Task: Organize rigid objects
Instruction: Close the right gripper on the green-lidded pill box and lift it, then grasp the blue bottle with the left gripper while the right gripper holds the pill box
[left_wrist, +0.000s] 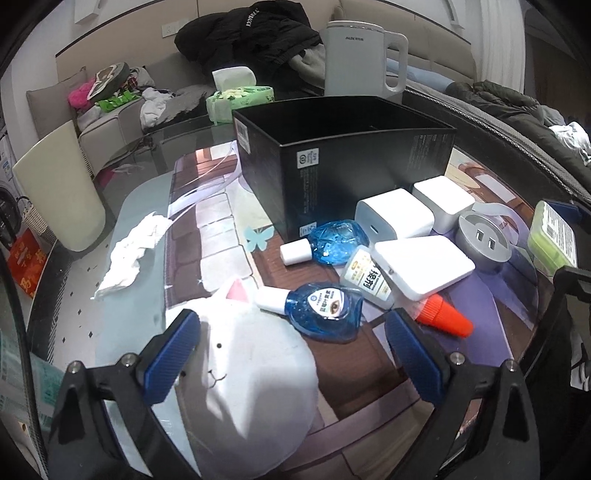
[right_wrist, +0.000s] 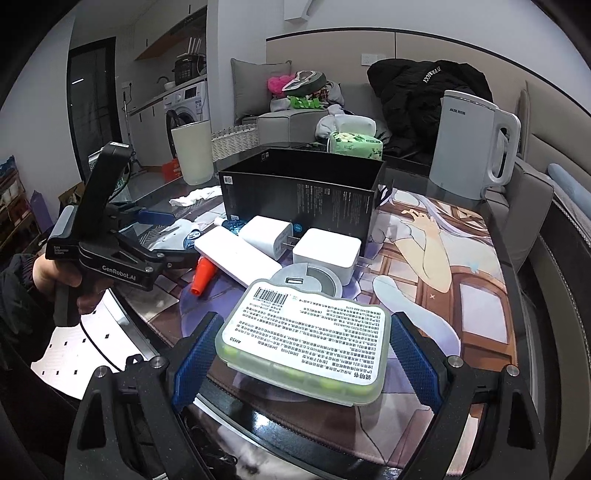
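1. Right now my right gripper (right_wrist: 303, 360) has its jaws either side of the translucent green plastic case with the printed white label (right_wrist: 304, 341). It sits tilted, raised off the surface (right_wrist: 461, 236), so I judge it pinched, though I can't see the blue pads actually touching its edges.
2. My left gripper (left_wrist: 291, 354) hangs with its jaws spread and nothing between them, over the white plush cat toy (left_wrist: 243, 373); I read that as lining up on the nearest blue eye-drop bottle with the white cap (left_wrist: 321, 308).
3. I take the open black cardboard box (left_wrist: 347, 155) standing just behind the clutter as the destination.
4. Waiting beside it are two white cube chargers (left_wrist: 395, 218), a flat white power bank (left_wrist: 424, 264), a white glue bottle with an orange cone cap (left_wrist: 373, 277) and a second blue bottle (left_wrist: 336, 242).
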